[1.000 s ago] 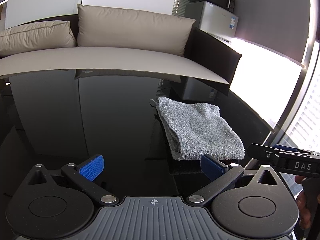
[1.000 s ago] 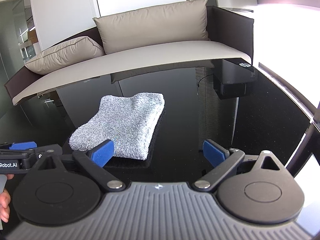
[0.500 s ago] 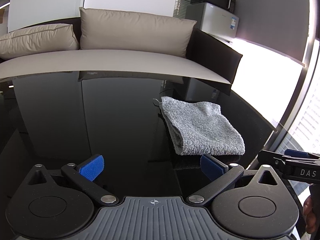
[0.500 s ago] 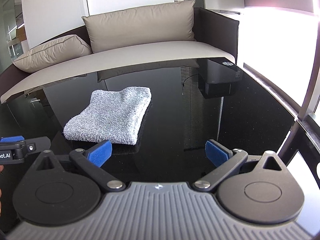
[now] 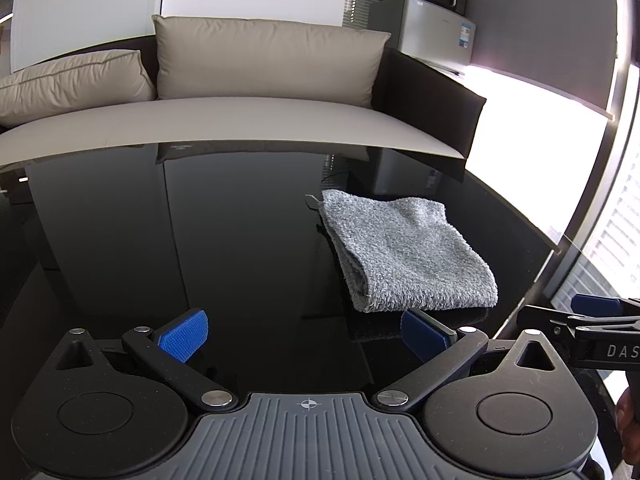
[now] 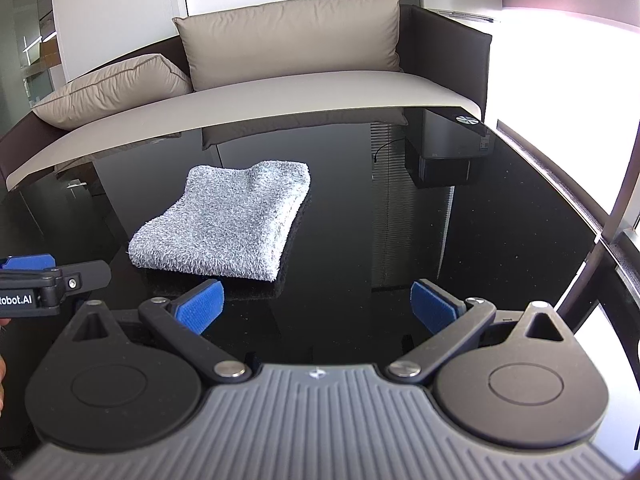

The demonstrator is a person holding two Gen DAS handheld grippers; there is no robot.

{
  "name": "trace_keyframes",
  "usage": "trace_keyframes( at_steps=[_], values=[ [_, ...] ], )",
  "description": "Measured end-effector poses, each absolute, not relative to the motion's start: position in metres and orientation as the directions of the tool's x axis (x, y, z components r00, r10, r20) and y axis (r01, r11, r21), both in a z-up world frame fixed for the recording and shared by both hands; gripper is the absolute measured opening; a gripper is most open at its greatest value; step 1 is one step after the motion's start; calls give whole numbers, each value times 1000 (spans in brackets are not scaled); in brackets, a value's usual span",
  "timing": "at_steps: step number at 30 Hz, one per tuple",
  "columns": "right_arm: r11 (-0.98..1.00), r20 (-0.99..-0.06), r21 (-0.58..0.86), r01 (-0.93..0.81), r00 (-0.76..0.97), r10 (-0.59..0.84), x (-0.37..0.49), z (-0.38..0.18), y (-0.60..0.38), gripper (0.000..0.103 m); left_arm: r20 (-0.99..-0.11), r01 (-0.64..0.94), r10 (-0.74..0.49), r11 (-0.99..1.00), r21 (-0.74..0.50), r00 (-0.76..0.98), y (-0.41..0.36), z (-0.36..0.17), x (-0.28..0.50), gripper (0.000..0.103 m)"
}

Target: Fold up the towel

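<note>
Here the left gripper (image 5: 304, 336) and the right gripper (image 6: 318, 306) both hang spread wide and empty above the glossy black table (image 5: 200, 232). The folded grey towel (image 5: 404, 256) lies flat just ahead of them, beyond the left gripper's right pad and the right gripper's left pad, touching neither. Bare tabletop opens wide to either side, out to its curved far edge by the beige sofa (image 6: 280, 80). The neighbouring tools read "DAS" and what looks like "obot.AI", both cut off.
</note>
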State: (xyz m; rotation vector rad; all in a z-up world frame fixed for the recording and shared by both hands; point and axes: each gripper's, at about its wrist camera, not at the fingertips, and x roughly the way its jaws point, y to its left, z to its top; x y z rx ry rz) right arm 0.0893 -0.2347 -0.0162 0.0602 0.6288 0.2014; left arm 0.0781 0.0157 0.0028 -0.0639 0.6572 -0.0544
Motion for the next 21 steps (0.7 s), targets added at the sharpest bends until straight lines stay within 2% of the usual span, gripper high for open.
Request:
trace_keyframes(
  at_steps=[21],
  values=[
    [973,-580,106,-204,782,227,97,-19,-228,102,-619,43,-68,998,-54,782,6,-2,82,102]
  ],
)
